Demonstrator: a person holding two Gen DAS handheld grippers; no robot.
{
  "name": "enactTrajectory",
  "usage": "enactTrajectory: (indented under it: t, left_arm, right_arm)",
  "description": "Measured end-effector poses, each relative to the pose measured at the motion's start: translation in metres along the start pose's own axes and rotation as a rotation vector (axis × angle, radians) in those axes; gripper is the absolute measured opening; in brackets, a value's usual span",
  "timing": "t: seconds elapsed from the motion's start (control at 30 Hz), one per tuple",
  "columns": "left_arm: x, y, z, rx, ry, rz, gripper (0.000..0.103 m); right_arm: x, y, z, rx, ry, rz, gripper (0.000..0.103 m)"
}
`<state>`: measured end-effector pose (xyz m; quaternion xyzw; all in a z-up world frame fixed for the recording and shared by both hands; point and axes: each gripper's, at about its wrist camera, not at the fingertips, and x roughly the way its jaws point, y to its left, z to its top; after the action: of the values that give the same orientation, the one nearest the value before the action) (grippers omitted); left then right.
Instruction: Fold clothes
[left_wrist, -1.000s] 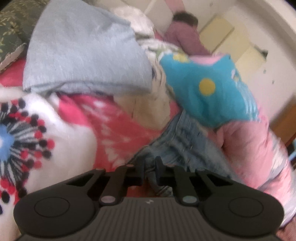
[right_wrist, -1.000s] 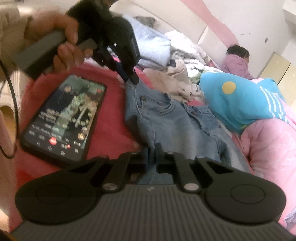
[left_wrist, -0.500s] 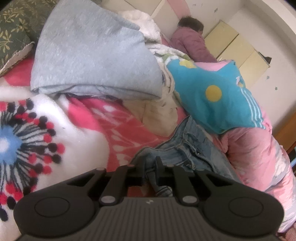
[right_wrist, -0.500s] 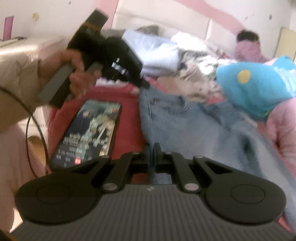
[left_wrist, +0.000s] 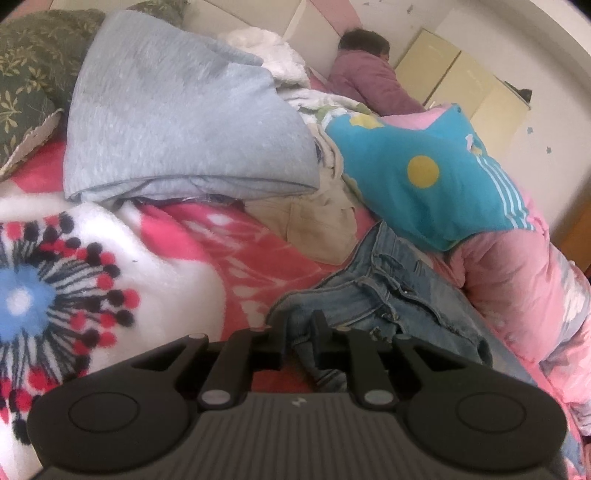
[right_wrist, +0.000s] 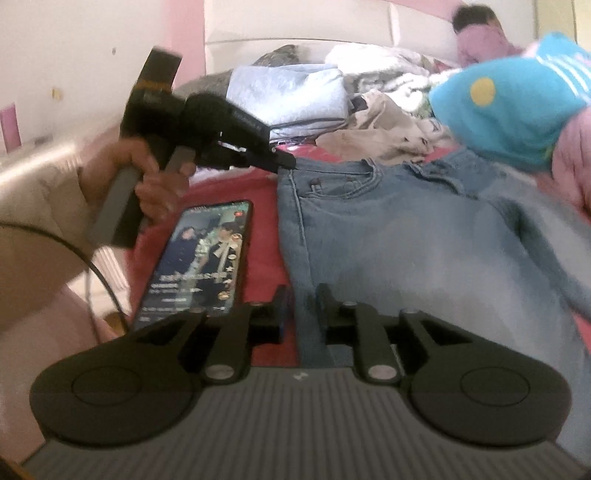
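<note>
We pinch the jeans (right_wrist: 406, 236) waistband in our left gripper (left_wrist: 300, 328) (jaws easing apart); our right gripper (right_wrist: 300, 299), opening, straddles the hem beside the phone (right_wrist: 207, 258).

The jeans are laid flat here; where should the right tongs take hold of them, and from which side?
Probably the long side seam of the jeans, near the camera, coming from the phone side. That edge lies straight and flat on the red blanket, so a finger can slide under. The right tongs are opening astride it; the left tongs pinch the waistband corner.
</note>
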<state>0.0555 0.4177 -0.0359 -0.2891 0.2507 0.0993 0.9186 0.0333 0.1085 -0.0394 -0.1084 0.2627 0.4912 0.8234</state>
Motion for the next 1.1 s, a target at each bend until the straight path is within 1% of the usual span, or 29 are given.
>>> enactTrajectory:
  t: [0.1,0.17,0.2,0.23,0.3,0.33,0.37,0.43,0.5,0.57,0.6,0.67,0.77,0.8,0.87,0.9,0.93,0.97,1.0,1.03,1.1]
  left_arm:
    - [-0.003,0.002,0.000,-0.001,-0.006,0.012,0.017]
    - [-0.003,0.005,0.000,-0.024,-0.002,0.009,0.021]
    - [-0.003,0.005,0.001,-0.032,-0.001,0.007,0.022]
    - [-0.003,0.006,0.001,-0.040,-0.001,0.005,0.024]
    - [-0.003,0.006,0.001,-0.043,-0.003,0.002,0.028]
    - [-0.002,0.007,0.001,-0.040,0.000,0.001,0.030]
    - [-0.002,0.007,0.000,-0.038,0.001,-0.001,0.030]
    - [-0.001,0.008,0.000,-0.038,0.004,-0.005,0.030]
    - [-0.001,0.011,0.000,-0.058,0.006,-0.016,0.027]
    - [0.000,0.015,0.000,-0.091,0.020,-0.041,0.010]
    - [0.000,0.016,0.000,-0.103,0.025,-0.045,0.010]
    - [0.000,0.013,-0.003,-0.080,0.020,-0.027,0.008]
    - [0.000,0.011,-0.006,-0.046,0.017,-0.011,0.005]
    - [-0.001,0.011,-0.007,-0.035,0.017,-0.008,0.005]
    - [-0.001,0.012,-0.007,-0.026,0.017,-0.008,0.001]
    - [-0.002,0.013,-0.007,-0.025,0.017,-0.009,0.000]
    - [-0.002,0.015,-0.007,-0.025,0.017,-0.007,0.000]
    - [-0.002,0.015,-0.007,-0.023,0.014,0.006,0.000]
    - [-0.002,0.016,-0.006,-0.015,0.009,0.031,0.000]
    - [-0.001,0.018,-0.006,-0.014,0.010,0.041,0.000]
    - [-0.002,0.023,-0.005,-0.038,0.007,0.031,0.000]
  right_arm:
    - [-0.017,-0.013,0.003,0.111,-0.033,0.040,0.025]
    - [-0.027,-0.024,0.010,0.186,-0.049,0.041,0.034]
    - [-0.030,-0.028,0.016,0.209,-0.054,0.035,0.036]
    - [-0.033,-0.033,0.022,0.228,-0.059,0.028,0.042]
    - [-0.030,-0.040,0.044,0.226,-0.062,0.027,0.045]
    - [-0.027,-0.044,0.056,0.219,-0.063,0.029,0.050]
    - [-0.022,-0.048,0.068,0.209,-0.063,0.033,0.055]
    - [-0.005,-0.054,0.093,0.169,-0.058,0.044,0.058]
    - [0.024,-0.063,0.118,0.113,-0.039,0.038,0.058]
    - [0.059,-0.074,0.139,0.063,-0.002,0.021,0.057]
    - [0.076,-0.078,0.146,0.037,0.023,0.013,0.057]
    - [0.114,-0.089,0.158,-0.002,0.088,-0.004,0.055]
    - [0.154,-0.099,0.161,-0.031,0.174,-0.003,0.052]
    - [0.163,-0.099,0.159,-0.054,0.189,-0.011,0.052]
    - [0.177,-0.101,0.154,-0.082,0.232,-0.020,0.047]
    - [0.183,-0.103,0.151,-0.083,0.247,-0.021,0.046]
    - [0.185,-0.105,0.150,-0.064,0.246,-0.009,0.039]
    - [0.186,-0.107,0.150,-0.044,0.242,0.008,0.024]
    - [0.186,-0.107,0.150,-0.029,0.241,0.025,0.016]
    - [0.186,-0.106,0.152,-0.024,0.238,0.026,0.005]
    - [0.186,-0.100,0.152,-0.045,0.232,0.011,0.003]
